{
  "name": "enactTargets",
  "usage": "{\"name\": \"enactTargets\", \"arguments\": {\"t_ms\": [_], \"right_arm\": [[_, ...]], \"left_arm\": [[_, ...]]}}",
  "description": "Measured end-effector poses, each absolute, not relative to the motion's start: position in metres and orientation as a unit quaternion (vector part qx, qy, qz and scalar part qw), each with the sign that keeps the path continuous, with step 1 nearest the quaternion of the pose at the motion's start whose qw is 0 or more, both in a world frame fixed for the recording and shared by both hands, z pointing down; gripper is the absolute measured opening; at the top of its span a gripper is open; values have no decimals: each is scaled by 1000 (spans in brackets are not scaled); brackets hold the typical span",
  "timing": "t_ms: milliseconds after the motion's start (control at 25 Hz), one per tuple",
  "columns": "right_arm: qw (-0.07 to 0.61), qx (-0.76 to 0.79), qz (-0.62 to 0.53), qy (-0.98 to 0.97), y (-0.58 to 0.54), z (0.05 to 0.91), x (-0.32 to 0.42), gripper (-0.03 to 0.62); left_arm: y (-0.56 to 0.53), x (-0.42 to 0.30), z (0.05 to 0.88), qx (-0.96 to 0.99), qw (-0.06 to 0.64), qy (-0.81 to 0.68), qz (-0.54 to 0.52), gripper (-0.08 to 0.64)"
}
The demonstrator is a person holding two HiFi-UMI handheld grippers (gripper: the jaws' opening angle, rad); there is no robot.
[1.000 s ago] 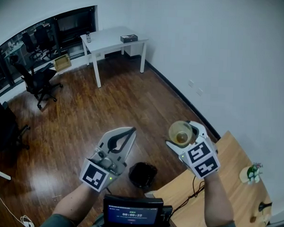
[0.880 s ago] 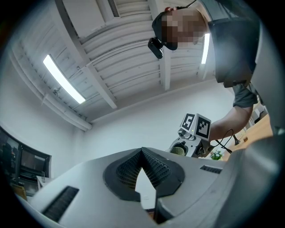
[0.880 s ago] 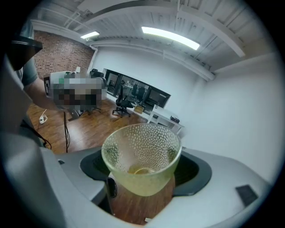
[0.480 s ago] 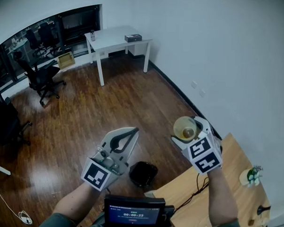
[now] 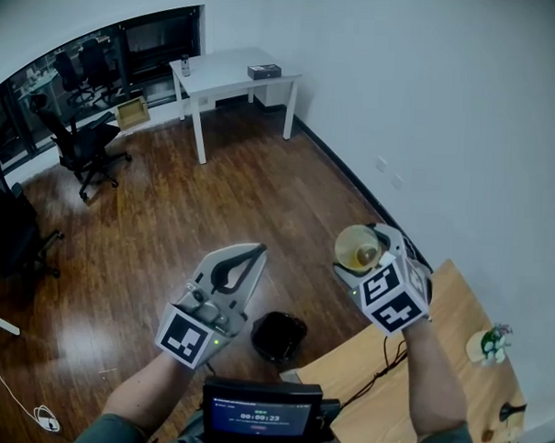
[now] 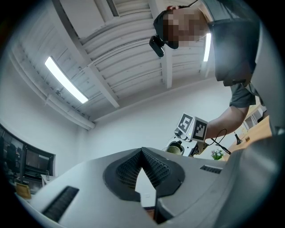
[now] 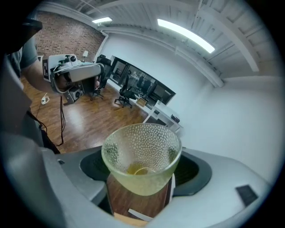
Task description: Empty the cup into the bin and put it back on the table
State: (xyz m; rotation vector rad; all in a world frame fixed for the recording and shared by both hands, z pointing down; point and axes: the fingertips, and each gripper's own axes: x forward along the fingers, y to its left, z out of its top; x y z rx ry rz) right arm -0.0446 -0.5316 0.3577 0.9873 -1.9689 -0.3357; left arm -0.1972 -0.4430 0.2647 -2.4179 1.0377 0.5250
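Right now the right claw (image 7: 141, 176) stands wide, both jaws clamped on the one dimpled glass cup (image 5: 355, 248), which has a yellow trace at its bottom. The left claw (image 5: 254, 254) is closed on nothing. One black bin (image 5: 280, 337) sits on the floor between the two claws, beside the wooden worktop (image 5: 436, 370). A second, white worktop (image 5: 231, 72) and two black office chairs (image 5: 83, 143) stand far off

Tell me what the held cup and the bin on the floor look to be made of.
The cup: translucent yellowish glass, possibly plastic, with a pebbled, dimpled surface; the background shows dimly through its wall. The bin: black, probably lined with a plastic bag, judging by its crumpled, faintly shiny rim, though it is too small to be sure.
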Motion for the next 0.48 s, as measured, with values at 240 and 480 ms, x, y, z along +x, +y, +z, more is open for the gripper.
{"name": "enactTargets", "arguments": {"t_ms": [240, 480], "right_arm": [[459, 400, -155, -778, -534, 354, -38, 399], [479, 399, -182, -761, -538, 353, -39, 397]], "left_arm": [[-438, -197, 262, -874, 230, 380, 198, -2], [-437, -202, 263, -873, 228, 387, 188, -2]]}}
